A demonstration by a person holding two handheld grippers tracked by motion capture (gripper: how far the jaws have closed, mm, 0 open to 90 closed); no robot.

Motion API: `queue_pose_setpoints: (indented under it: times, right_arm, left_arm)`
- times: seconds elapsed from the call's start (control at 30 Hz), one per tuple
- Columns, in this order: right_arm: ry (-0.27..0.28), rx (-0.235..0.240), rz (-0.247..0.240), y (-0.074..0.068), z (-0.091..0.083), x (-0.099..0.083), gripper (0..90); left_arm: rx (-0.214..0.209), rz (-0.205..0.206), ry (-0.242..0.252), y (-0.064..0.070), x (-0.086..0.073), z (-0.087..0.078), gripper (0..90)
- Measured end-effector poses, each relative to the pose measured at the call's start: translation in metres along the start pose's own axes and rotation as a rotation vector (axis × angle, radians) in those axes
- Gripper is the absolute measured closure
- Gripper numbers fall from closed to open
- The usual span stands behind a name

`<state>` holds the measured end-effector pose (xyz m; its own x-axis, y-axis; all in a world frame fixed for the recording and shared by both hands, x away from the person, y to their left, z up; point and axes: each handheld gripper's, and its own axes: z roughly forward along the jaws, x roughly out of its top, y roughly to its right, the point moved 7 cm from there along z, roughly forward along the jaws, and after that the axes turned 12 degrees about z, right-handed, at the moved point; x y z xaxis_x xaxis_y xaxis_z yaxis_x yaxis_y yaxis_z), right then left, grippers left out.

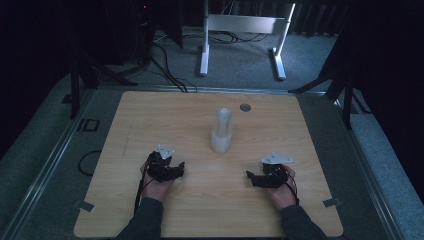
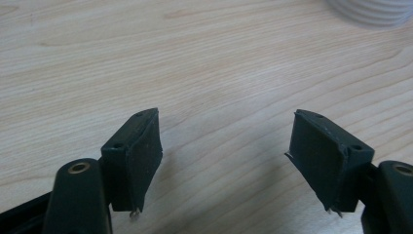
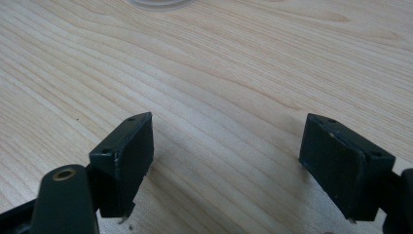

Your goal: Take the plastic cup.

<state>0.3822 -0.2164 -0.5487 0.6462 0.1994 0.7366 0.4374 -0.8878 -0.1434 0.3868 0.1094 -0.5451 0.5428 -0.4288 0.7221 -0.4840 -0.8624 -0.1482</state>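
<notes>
I hold my left gripper (image 1: 176, 170) low over the near left part of the wooden table (image 1: 150, 125), its jaws spread wide with only bare wood grain between them; my right gripper (image 1: 252, 178) sits at the near right, jaws likewise wide and holding nothing. Between the two and a little farther off stands the stack of translucent cups (image 1: 221, 131), upright near the middle of the table, apart from both grippers; its ribbed base (image 2: 375, 10) shows at the far right of the left gripper view, and its round rim (image 3: 158, 4) at the far edge of the right gripper view. A small grey disc (image 1: 244, 107) is set in the tabletop near the far edge; the wood is pale and lightly grained. Beyond the table the room is dark; grey carpet (image 1: 240, 62) lies behind, a white frame (image 1: 243, 25) stands on it, and black cables (image 1: 167, 70) trail across the floor at far left.
</notes>
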Motion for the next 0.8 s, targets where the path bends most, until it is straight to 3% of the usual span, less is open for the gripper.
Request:
queue_pose_setpoints:
  times: [0.3, 0.57, 0.67, 0.8]
  right_arm:
    - [0.016, 0.009, -0.004, -0.004, -0.005, 0.004, 21.7]
    - [0.029, 0.024, -0.009, -0.007, -0.01, 0.013, 22.6]
    - [0.028, 0.029, -0.043, -0.011, -0.011, 0.019, 23.4]
    - [0.037, 0.033, -0.052, -0.015, -0.011, 0.027, 23.5]
  left_arm:
    - [-0.053, 0.009, 0.036, 0.006, 0.009, -0.003, 27.9]
    - [-0.094, 0.041, 0.058, 0.014, 0.019, -0.001, 27.7]
    - [-0.109, 0.064, 0.075, 0.02, 0.031, 0.0, 27.0]
    - [-0.127, 0.079, 0.099, 0.023, 0.044, 0.002, 25.1]
